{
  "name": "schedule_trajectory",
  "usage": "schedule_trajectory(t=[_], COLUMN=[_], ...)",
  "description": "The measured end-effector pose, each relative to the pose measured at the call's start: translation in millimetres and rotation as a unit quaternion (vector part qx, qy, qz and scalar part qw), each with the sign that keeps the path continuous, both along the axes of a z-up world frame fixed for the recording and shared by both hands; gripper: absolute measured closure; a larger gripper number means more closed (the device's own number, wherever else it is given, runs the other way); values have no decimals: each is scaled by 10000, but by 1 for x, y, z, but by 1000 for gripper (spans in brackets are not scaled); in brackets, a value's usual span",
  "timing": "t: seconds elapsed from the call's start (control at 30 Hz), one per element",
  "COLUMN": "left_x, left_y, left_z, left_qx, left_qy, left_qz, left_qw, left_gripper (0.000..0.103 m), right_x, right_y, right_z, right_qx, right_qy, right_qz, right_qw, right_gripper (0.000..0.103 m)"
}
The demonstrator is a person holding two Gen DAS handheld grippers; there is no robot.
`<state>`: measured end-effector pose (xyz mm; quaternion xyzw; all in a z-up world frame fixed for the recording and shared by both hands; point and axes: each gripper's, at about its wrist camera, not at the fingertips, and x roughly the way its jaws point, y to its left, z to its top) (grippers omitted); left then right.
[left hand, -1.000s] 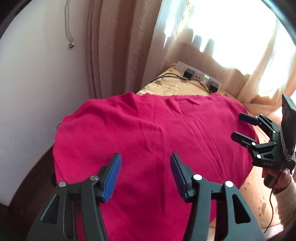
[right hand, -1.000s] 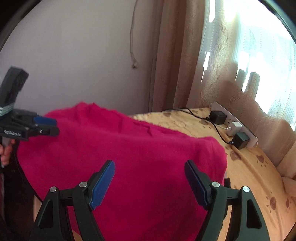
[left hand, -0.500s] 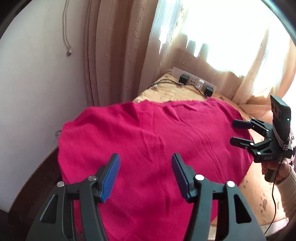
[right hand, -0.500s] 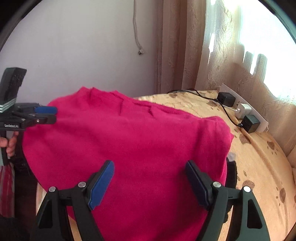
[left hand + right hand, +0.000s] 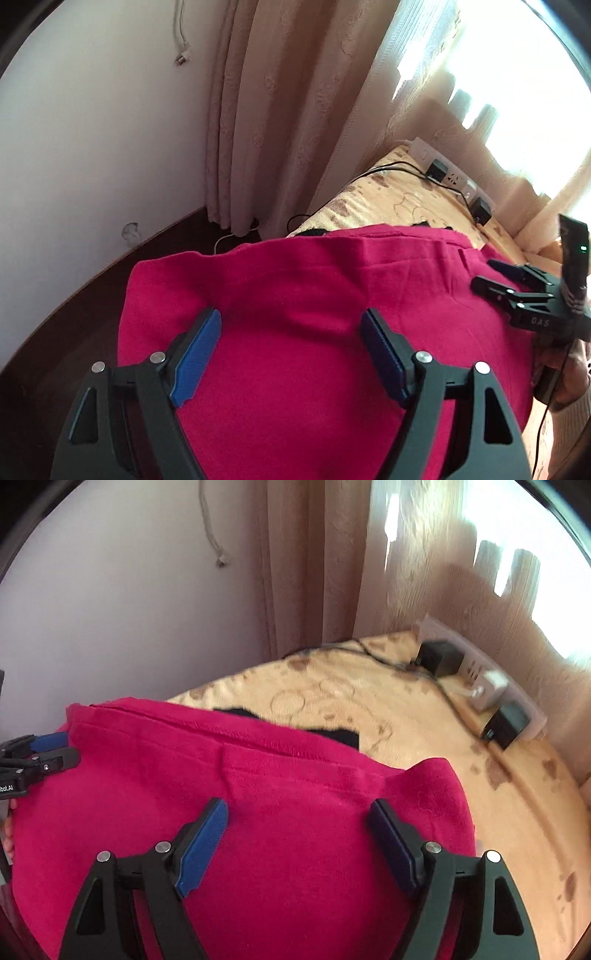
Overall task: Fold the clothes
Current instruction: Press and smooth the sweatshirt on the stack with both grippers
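Under red garment [image 5: 295, 812] black cloth [image 5: 332, 734] mostly hidden; left gripper [image 5: 291, 343] jaws opening, right gripper [image 5: 299, 830] jaws apart, empty.

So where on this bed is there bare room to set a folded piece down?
Bare bedspread lies between the red garment and the power strip. Along the strip it is crowded with plugs and cables. A black item pokes out at the garment's far edge. Both open grippers, left and right, hang over the red cloth.

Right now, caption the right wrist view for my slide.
Right gripper, fingers apart, hovers over the red garment on the patterned bedspread; power strip behind.
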<state>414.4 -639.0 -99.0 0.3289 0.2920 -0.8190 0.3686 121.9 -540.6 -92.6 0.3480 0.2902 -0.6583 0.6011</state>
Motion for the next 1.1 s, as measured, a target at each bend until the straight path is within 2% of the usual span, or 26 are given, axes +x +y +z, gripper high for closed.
schedule_trajectory(t=[0.07, 0.2, 0.3, 0.5, 0.63, 0.7, 0.77, 0.9, 0.93, 1.0, 1.1], left_x=[-1, -6, -6, -2, -3, -3, -2, 6, 6, 3, 1], left_y=[4, 4, 10, 50, 82, 96, 110, 135, 142, 156, 166], left_z=[-2, 0, 10, 40, 45, 44, 40, 24, 19, 11, 3], left_qx=[-160, -172, -249, -829, -887, -937, -1018, -1171, -1262, -1548, -1806], left_qy=[-63, -247, -302, -167, 13, -15, -93, -284, -340, -487, -568], left_qz=[-62, -70, -28, 7, -201, -298, -340, 25, 116, 170, 309], left_qw=[9998, 9995, 9992, 9964, 9959, 9952, 9942, 9927, 9913, 9866, 9814], left_gripper=[21, 21, 21, 21, 20, 20, 20, 20, 20, 19, 18], right_x=[-7, 4, -1, 10, 25, 34, 42, 47, 46, 42, 44], right_y=[1, -3, 0, 19, 34, 45, 64, 100, 108, 113, 116], right_z=[-1, -5, -4, 24, 42, 49, 47, 38, 35, 21, 12], right_qx=[-73, 65, 27, -582, -866, -983, -973, -890, -856, -599, -710], right_qy=[-154, 195, 74, 410, 268, 142, 235, 270, 236, 486, 620], right_qz=[-48, 50, 42, -102, 61, 225, 343, 385, 344, 255, 420], right_qw=[9998, 9998, 10000, 9974, 9959, 9948, 9944, 9949, 9955, 9967, 9947], right_gripper=[22, 20, 20, 19, 19, 19, 19, 19, 19, 19, 18])
